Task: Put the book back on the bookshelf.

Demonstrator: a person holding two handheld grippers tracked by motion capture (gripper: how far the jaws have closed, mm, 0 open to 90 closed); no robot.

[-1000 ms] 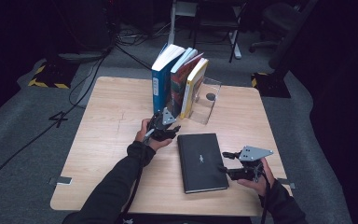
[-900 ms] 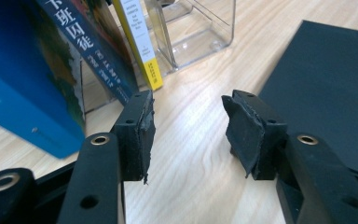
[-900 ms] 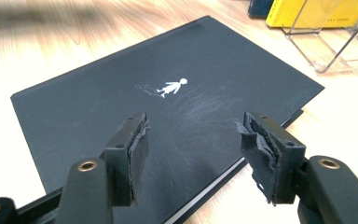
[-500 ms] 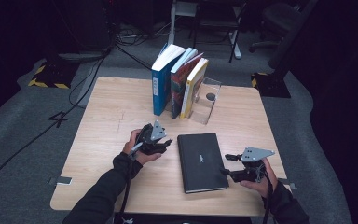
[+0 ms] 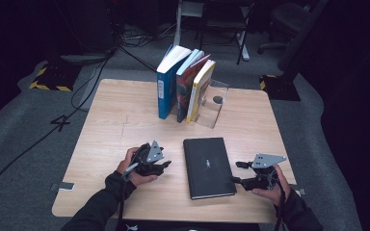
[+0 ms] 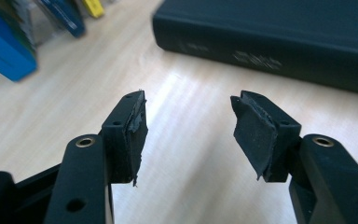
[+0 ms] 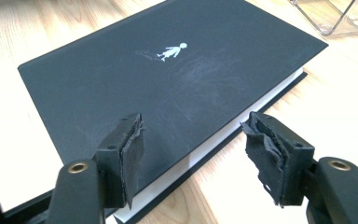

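Wooden table (image 5: 125, 115) carries a black book (image 5: 208, 166) lying flat near the front, between the left gripper (image 5: 160, 165) and right gripper (image 5: 238, 172); both have just been opening, empty, probably to take its two sides.

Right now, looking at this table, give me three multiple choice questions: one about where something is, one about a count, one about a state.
1. Where does the black book lie?
A. flat between the two grippers
B. upright in the row
C. on the floor

2. How many books stand upright against the clear bookend?
A. one
B. three
C. five

3. How is the right gripper?
A. clamped on the book
B. open, holding nothing
C. holding the bookend

Answers: 1 A, it lies flat on the table in the high view. 2 B, blue, patterned, yellow. 3 B, its pads are apart at the book's page edge.
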